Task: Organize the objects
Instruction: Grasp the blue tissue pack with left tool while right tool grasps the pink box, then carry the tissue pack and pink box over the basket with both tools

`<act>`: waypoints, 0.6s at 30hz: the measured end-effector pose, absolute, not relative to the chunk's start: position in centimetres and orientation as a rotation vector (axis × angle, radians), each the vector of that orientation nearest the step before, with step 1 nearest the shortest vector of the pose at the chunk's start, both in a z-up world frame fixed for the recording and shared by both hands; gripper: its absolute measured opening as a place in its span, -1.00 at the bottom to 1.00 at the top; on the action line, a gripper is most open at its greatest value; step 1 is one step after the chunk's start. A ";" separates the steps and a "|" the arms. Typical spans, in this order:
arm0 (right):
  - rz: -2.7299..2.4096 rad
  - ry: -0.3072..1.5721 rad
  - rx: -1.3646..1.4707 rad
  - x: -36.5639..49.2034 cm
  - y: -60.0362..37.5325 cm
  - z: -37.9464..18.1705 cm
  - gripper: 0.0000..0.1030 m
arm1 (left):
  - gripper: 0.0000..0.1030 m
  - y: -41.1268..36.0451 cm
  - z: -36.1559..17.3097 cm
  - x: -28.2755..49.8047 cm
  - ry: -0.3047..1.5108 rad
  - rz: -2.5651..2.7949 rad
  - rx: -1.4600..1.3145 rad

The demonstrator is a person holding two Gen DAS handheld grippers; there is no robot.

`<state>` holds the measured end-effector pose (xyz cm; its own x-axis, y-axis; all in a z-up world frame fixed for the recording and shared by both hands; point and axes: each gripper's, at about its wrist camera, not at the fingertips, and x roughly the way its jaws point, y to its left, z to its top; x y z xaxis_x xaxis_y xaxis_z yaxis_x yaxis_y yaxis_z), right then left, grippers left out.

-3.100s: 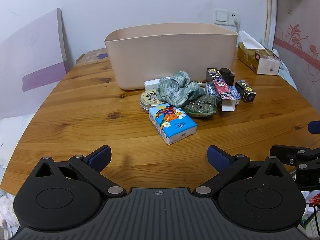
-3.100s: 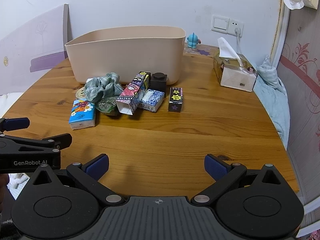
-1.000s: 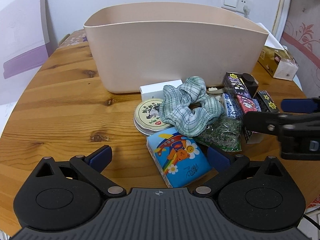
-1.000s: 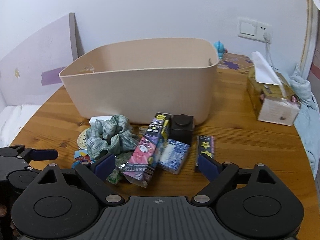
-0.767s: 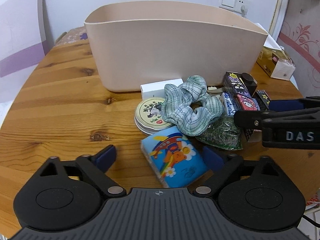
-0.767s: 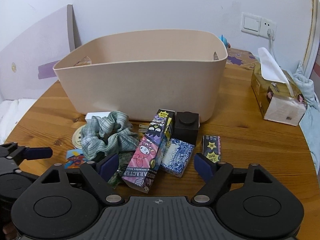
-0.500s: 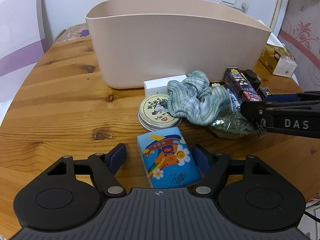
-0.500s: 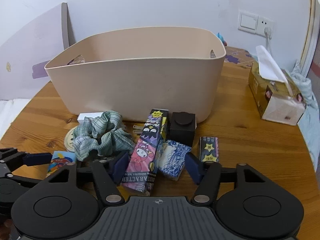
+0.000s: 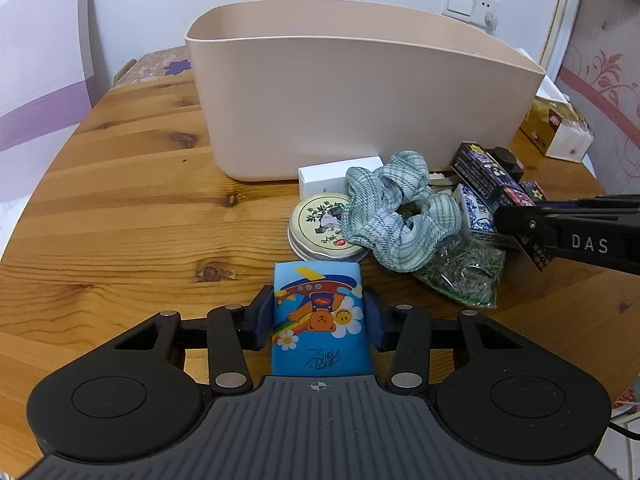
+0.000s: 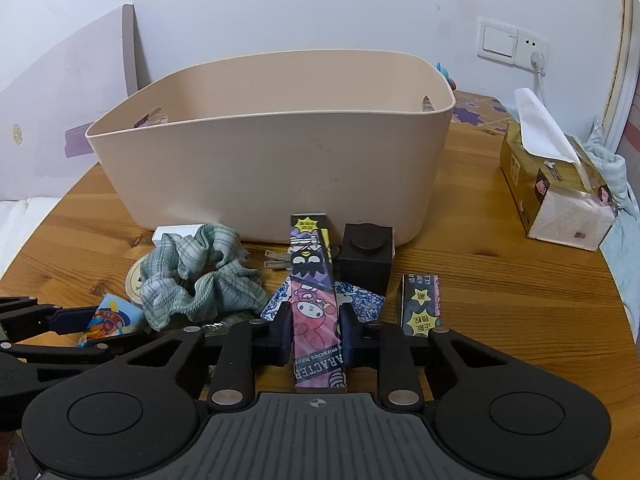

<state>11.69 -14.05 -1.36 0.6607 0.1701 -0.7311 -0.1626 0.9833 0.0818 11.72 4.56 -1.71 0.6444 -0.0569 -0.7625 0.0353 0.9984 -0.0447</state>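
Note:
A beige bin (image 9: 360, 104) stands on the wooden table (image 9: 120, 208), also in the right wrist view (image 10: 272, 160). My left gripper (image 9: 318, 318) is shut on a blue cartoon tissue pack (image 9: 320, 320) lying on the table. My right gripper (image 10: 314, 330) is shut on a long pink and purple cartoon box (image 10: 314, 304) that leans on the pile. A green checked scrunchie (image 9: 396, 220), a round tin (image 9: 322, 228), a white box (image 9: 340, 178), a green foil packet (image 9: 464, 276), a black cube (image 10: 366, 256), a blue patterned box (image 10: 360, 300) and a star-printed box (image 10: 420, 304) lie before the bin.
A tissue box (image 10: 556, 192) stands at the table's right, with a cloth (image 10: 612, 176) beyond it. A purple and white board (image 9: 36, 64) leans at the left. The wall with a socket (image 10: 512, 46) is behind the bin. The table edge curves near on both sides.
Both grippers moved forward and down to the pile and closed: the left on the blue tissue pack, the right on the long cartoon box. Earlier both were open.

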 end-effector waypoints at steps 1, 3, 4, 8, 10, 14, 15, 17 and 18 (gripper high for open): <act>0.189 0.827 0.015 11.6 -14.1 -1.3 -0.57 | -0.09 4.6 -1.6 11.7 0.868 -0.050 -0.029; 0.189 0.819 0.024 11.3 -14.3 -1.1 -0.58 | -0.09 4.6 -1.4 11.7 0.862 -0.046 -0.029; 0.187 0.815 0.026 11.2 -14.4 -1.0 -0.58 | -0.09 4.8 -1.2 11.6 0.855 -0.045 -0.029; 0.186 0.798 0.033 10.6 -14.8 -0.3 -0.58 | -0.09 4.8 -0.3 11.3 0.825 -0.037 -0.009; 0.194 0.791 0.044 10.3 -15.1 0.1 -0.58 | -0.09 4.8 0.2 11.2 0.809 -0.037 -0.003; 0.192 0.762 0.044 9.4 -15.4 0.9 -0.58 | -0.09 4.6 1.1 10.6 0.777 -0.039 0.010; 0.192 0.754 0.048 9.1 -15.5 1.2 -0.58 | -0.09 4.5 1.4 10.5 0.766 -0.036 0.016; 0.191 0.740 0.053 8.7 -15.7 1.7 -0.58 | -0.09 4.4 2.1 10.2 0.746 -0.037 0.027; 0.190 0.730 0.054 8.5 -15.9 2.0 -0.58 | -0.09 4.3 2.4 10.1 0.739 -0.039 0.029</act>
